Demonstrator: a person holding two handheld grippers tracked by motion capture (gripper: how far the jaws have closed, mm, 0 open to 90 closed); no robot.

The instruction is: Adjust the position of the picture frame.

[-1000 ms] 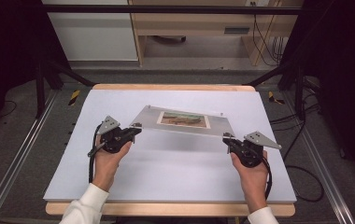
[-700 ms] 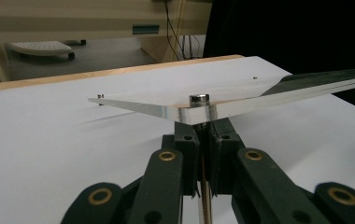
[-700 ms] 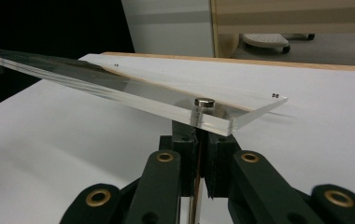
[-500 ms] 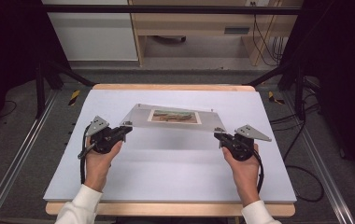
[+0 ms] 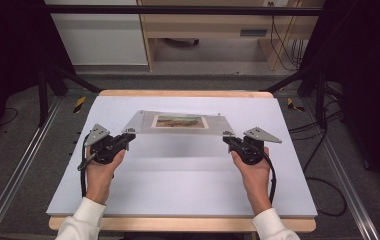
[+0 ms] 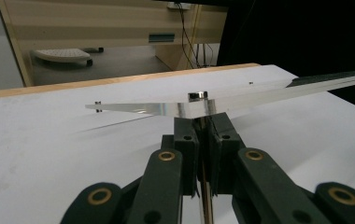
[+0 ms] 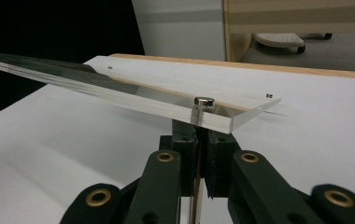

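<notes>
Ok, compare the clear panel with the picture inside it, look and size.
The clear panel is see-through, with the white table showing through it; the picture is opaque, in browns and greens. The panel is wide; the picture is small and sits mid-width near the panel's far edge. The left gripper and right gripper clamp the panel's near corners, away from the picture. Both are flat rectangles, held off the table.

Black tongs with brass pivot pins, grey three-cornered plates, black cables, seemingly white sleeves
</notes>
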